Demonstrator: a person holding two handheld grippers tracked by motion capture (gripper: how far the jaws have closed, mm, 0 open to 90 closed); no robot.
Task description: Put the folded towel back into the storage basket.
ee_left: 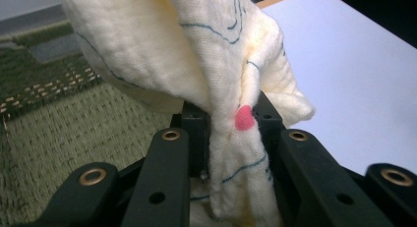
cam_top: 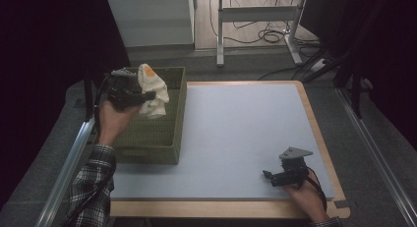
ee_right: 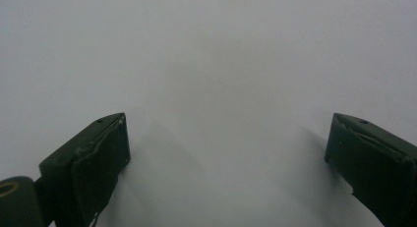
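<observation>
The left gripper [cam_top: 142, 97] was clamped on a cream cloth [cam_top: 153, 89], with the jaws pinching a bunched fold near its middle. In the left gripper view, the cloth [ee_left: 196, 70] rose from between the jaws and draped over them; a pink spot and thin blue lines marked the fabric. The cloth hung above the green woven basket [cam_top: 169, 138], which stood at the left edge of the table [cam_top: 236, 133]. The lower folds of the cloth appeared to be clear of the basket floor, though contact with the basket's far wall could not be ruled out.

The right gripper [cam_top: 269, 177] rested at the near right of the table, with the jaws spread wide and nothing between them. The right gripper view showed bare table surface ahead of the jaws.

Step in hand, as judged: removal of the cloth from the basket, with the lift under way.

Next move, as judged:
- Raise the cloth until its hanging end clears the basket rim.
- Carry it right, over the open table.
- Lower it onto the surface before the jaws open.
- Bring the right gripper in to take a free corner if spreading is intended.
</observation>
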